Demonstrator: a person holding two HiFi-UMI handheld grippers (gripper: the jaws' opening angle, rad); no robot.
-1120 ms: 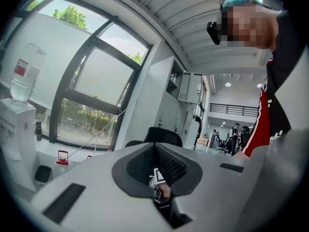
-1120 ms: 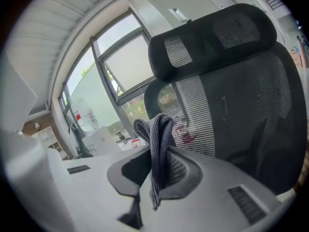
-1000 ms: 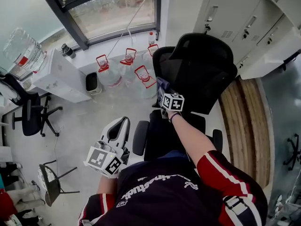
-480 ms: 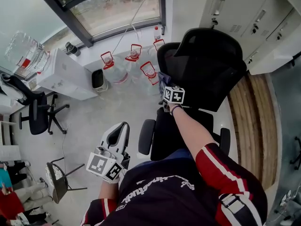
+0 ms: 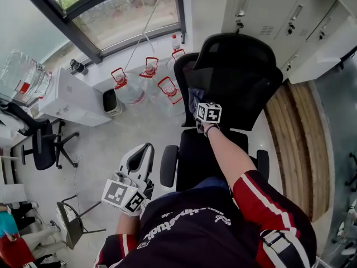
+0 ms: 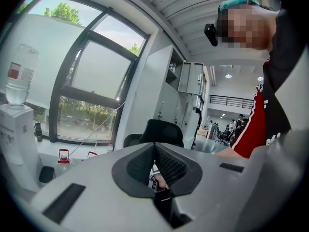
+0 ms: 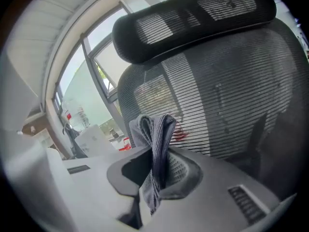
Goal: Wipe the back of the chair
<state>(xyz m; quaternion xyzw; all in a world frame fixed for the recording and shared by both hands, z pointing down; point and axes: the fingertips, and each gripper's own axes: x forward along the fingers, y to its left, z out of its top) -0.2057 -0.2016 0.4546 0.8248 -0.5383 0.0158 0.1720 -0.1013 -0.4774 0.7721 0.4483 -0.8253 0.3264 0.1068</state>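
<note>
Left gripper (image 5: 142, 152) is low by my hip, off to the side of the chair's armrest (image 5: 168, 165). Its jaws are together at the tips with nothing in them, so it's idle.

Right gripper (image 5: 197, 106) is out at arm's length with its jaws clamped on a grey-blue cloth (image 7: 155, 144). The cloth is pinched mid-fold, with a wad sticking up past the tips and a tail hanging below. It sits at the left part of the chair back (image 7: 231, 95), under the headrest (image 7: 193, 18). It's right at the mesh, but I can't confirm contact.

Handling, my read:
- **Cloth:** light and limp, so it will fold over if dragged by an edge. The current mid-bunch grip looks right; lead with the wad.
- **Chair back:** mesh that gives under push and grabs fabric a bit.
- **Chair:** it will likely swivel away under side load. The free gripper could steady it at the armrest.

Further out there are water jugs (image 5: 167, 88) with red handles on the floor. A water dispenser (image 5: 72, 96) stands by the window.

No brand on the chair or cloth. The gripper cubes carry only square markers. The red label on the dispenser's bottle (image 5: 22, 74) is too small to read.
</note>
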